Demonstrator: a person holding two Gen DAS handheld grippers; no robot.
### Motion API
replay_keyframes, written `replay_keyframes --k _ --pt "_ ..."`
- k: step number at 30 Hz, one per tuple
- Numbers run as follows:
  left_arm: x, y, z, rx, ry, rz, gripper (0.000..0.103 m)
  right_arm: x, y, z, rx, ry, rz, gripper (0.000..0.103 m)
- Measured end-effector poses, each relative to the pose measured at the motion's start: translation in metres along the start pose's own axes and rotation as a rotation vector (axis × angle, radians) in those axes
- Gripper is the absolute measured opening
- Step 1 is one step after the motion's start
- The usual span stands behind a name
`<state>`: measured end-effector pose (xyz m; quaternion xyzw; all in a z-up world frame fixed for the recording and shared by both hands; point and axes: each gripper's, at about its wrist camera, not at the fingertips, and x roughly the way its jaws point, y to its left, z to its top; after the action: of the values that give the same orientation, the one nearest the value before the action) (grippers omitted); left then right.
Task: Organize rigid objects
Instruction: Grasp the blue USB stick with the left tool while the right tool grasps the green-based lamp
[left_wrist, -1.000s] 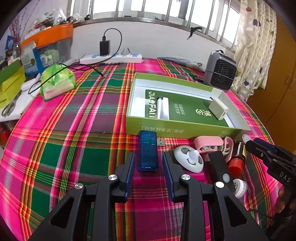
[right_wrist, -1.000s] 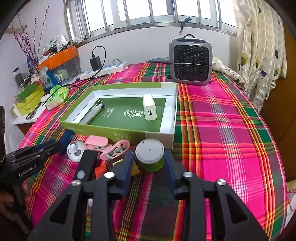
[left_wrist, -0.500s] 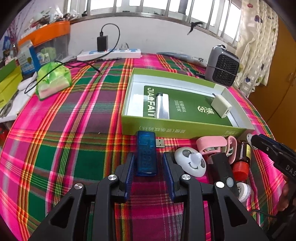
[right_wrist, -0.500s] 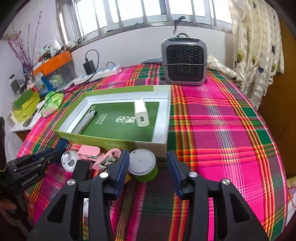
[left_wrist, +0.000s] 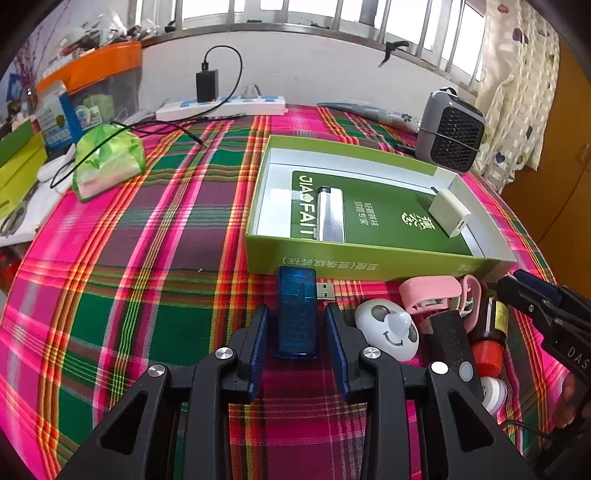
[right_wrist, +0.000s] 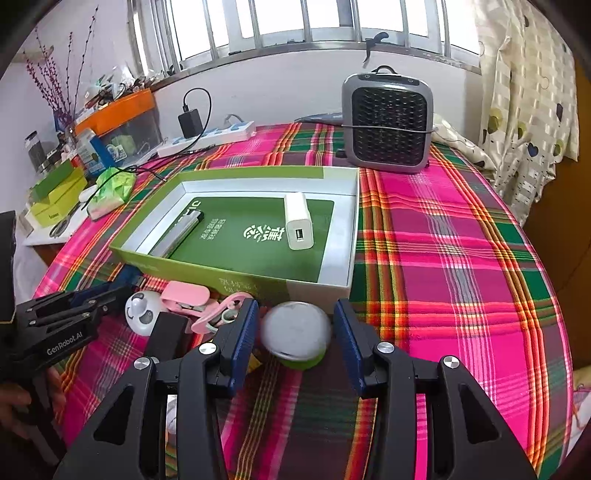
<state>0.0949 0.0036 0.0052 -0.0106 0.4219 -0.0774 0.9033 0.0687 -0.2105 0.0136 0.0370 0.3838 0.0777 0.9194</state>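
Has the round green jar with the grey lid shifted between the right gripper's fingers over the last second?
Cannot tell. The jar looks blurred and sits close to the green box wall, but the camera itself swayed, so its position on the plaid cloth may be unchanged.

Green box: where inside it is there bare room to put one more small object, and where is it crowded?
Inside the green box, bare room lies between the silver lighter and the white charger, and along the white rim. Crowded: the cloth in front of the box, with the panda toy and pink clip beside both grippers.
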Motion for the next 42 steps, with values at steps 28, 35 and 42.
replay_keyframes --k 28,35,42 --pt "0.0072 -0.0021 0.0083 0.009 -0.005 0.047 0.024 0.0087 -0.0071 -0.0041 0.011 0.033 0.002 0.037" --pt "0.0051 -0.0022 0.0069 0.004 -0.014 0.048 0.022 0.0078 -0.0078 -0.0046 0.015 0.029 0.000 0.036" --pt "-0.0010 -0.0001 0.0044 -0.012 -0.028 0.033 0.021 0.0047 -0.0075 -0.0055 0.011 0.022 0.002 0.035"
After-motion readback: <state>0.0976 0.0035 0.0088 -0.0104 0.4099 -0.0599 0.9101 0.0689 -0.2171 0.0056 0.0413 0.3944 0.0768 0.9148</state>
